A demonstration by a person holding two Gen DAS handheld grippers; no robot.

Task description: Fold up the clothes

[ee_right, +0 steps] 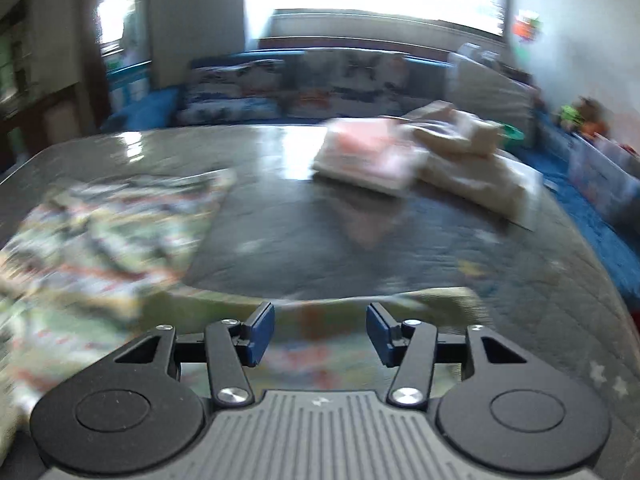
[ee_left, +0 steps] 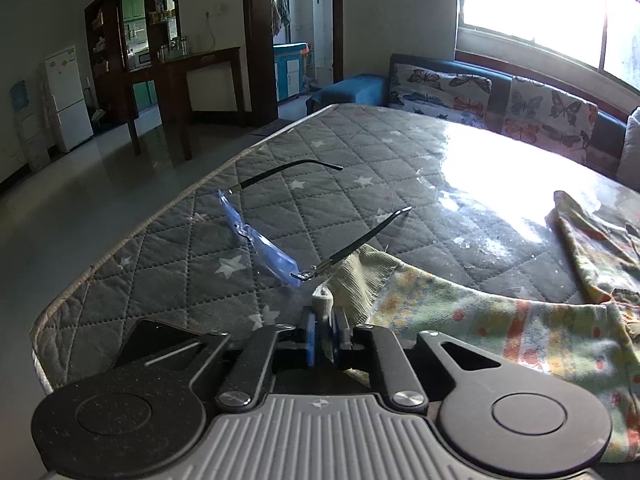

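A floral patterned garment (ee_left: 500, 320) with a pale green ribbed hem lies on the grey quilted table cover (ee_left: 400, 168). My left gripper (ee_left: 323, 332) is shut on a corner of its hem near the table's near left part. In the blurred right wrist view the same garment (ee_right: 100, 232) spreads to the left and under my right gripper (ee_right: 320, 332), which is open just above the cloth and holds nothing.
A pair of glasses (ee_left: 276, 232) with blue lenses lies open just beyond the left gripper. Folded clothes (ee_right: 368, 156) and beige cloth (ee_right: 472, 172) are stacked at the table's far right. A butterfly-print sofa (ee_left: 500, 100) runs behind the table under the window.
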